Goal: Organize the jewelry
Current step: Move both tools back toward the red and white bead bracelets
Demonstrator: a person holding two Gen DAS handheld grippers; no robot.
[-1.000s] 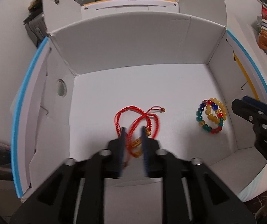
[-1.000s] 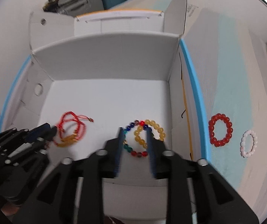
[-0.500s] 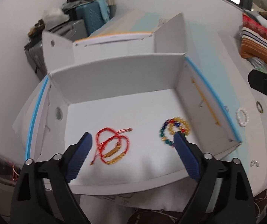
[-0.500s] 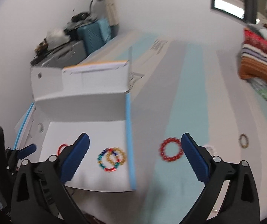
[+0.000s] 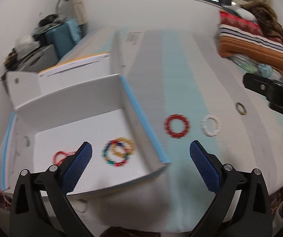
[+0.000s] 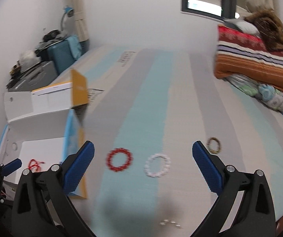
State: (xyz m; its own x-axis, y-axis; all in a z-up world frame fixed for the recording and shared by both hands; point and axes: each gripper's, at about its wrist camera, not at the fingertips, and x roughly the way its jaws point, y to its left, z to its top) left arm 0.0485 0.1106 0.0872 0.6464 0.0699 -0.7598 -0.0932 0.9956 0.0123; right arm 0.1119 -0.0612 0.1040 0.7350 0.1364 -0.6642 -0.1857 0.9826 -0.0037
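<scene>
My left gripper (image 5: 140, 154) and right gripper (image 6: 143, 156) both gape wide, holding nothing; red bracelet (image 6: 119, 162) and white bracelet (image 6: 157, 168) lie between my right fingers.

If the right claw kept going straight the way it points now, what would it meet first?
Probably the striped bed cover, close to the white bead bracelet, which lies nearly centred between the open fingers of the right claw. The red bead bracelet sits a little left of that line. Depth is hard to judge in the blur.

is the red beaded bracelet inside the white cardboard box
No, the red beaded bracelet lies on the striped bedsheet, outside the white cardboard box.
</scene>
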